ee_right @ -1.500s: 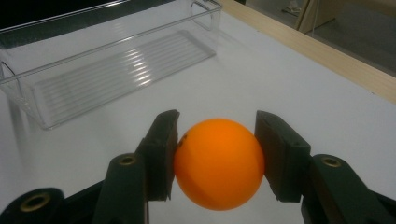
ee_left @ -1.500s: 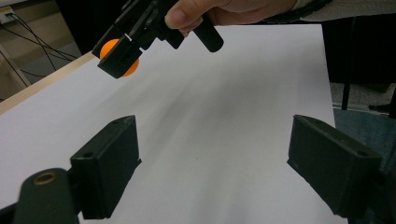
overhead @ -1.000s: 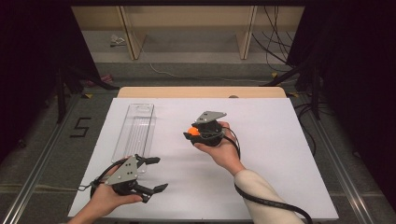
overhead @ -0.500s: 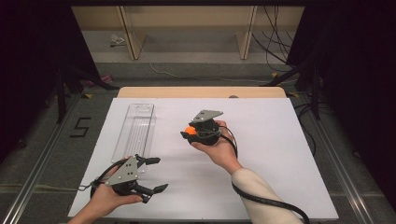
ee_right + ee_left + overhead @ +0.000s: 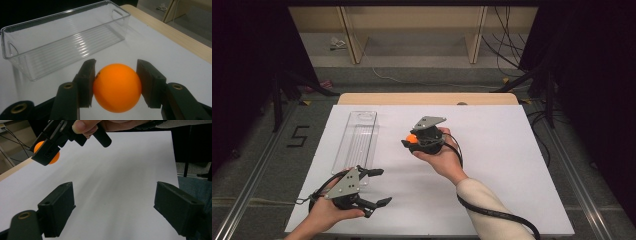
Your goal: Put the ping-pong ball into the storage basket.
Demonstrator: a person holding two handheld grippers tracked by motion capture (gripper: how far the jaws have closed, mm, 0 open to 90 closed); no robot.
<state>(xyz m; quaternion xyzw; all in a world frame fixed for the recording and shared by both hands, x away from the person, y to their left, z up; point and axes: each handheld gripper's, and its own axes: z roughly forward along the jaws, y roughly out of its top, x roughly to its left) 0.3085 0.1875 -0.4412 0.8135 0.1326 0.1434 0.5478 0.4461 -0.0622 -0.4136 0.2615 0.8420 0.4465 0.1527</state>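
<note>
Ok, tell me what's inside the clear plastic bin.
Nothing: the clear plastic bin shows just its ribbed floor, seen through the walls. The orange ball is clamped in the right gripper, above the white tabletop short of the bin.

A black numeral "5" marks the floor left of the table.

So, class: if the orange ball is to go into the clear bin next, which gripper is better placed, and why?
Probably the right gripper: it already clamps the orange ball and faces the clear bin. The left gripper is open, holding nothing, at the table's near edge.
</note>
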